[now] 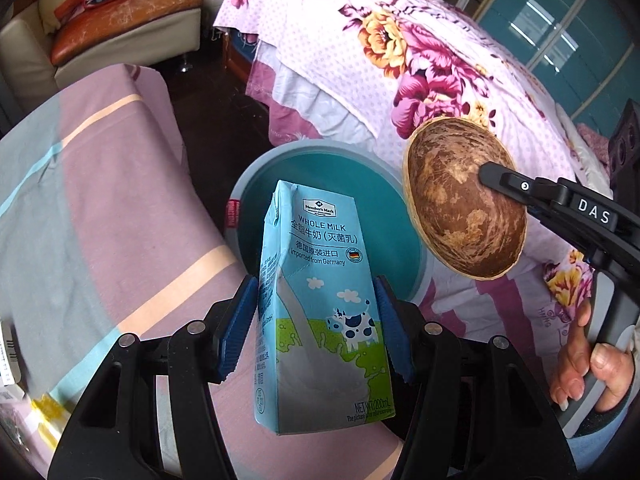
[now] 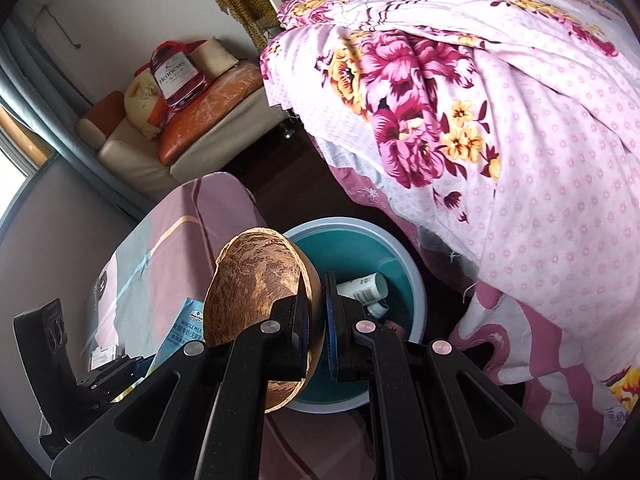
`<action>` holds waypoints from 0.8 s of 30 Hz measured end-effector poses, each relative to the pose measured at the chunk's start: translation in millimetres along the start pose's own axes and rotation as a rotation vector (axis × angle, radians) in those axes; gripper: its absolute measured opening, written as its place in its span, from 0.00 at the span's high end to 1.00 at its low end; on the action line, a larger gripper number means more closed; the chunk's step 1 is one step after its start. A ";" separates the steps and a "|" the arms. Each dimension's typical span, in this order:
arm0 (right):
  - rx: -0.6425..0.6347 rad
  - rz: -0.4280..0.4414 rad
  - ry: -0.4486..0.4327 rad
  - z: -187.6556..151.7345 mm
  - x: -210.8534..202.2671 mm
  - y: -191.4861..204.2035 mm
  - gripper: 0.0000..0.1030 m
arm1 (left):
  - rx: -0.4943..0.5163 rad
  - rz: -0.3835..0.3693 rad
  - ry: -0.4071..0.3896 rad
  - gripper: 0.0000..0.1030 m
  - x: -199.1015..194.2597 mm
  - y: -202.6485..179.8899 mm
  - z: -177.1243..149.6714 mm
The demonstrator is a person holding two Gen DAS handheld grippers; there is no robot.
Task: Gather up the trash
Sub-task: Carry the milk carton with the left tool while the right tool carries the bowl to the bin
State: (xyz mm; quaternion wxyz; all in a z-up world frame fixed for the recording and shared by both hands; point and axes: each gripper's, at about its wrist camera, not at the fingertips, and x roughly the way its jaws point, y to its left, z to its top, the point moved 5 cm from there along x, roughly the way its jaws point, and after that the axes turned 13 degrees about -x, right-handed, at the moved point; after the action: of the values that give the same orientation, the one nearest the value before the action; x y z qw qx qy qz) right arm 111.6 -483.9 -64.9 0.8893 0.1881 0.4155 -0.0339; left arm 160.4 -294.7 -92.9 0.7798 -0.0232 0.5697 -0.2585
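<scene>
My left gripper (image 1: pixel 316 324) is shut on a blue whole-milk carton (image 1: pixel 320 300), held upright in front of a round teal trash bin (image 1: pixel 344 184). My right gripper (image 2: pixel 316 320) is shut on the rim of a brown coconut-shell half (image 2: pixel 260 300), held just left of the bin (image 2: pixel 404 264). In the left wrist view the shell (image 1: pixel 464 204) hangs over the bin's right rim with the right gripper's finger (image 1: pixel 504 180) on it. A white tube (image 2: pixel 364 286) lies inside the bin. The carton (image 2: pixel 180 332) shows at lower left in the right wrist view.
A striped pink and grey cloth (image 1: pixel 100 200) covers a surface left of the bin. A floral pink sheet (image 2: pixel 500 120) drapes over furniture on the right. A cream and orange sofa (image 2: pixel 192 128) with a bottle-shaped cushion (image 2: pixel 176 76) stands at the back. Dark floor lies between.
</scene>
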 end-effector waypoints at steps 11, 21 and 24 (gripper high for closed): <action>0.025 -0.023 0.027 -4.8 9.8 -16.2 0.93 | 0.030 0.014 0.035 0.41 23.0 -11.1 0.3; 0.020 -0.028 0.052 -6.4 20.7 -12.6 0.93 | 0.010 0.029 0.025 0.23 22.1 0.3 0.9; 0.012 -0.028 0.058 -7.1 22.9 -10.0 0.93 | -0.011 0.022 0.024 0.23 20.0 6.4 -0.2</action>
State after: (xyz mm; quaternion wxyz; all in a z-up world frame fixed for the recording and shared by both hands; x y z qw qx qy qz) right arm 119.2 -488.4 -89.3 0.8752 0.1885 0.4435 -0.0434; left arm 166.9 -297.7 -112.6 0.7755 -0.0179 0.5808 -0.2470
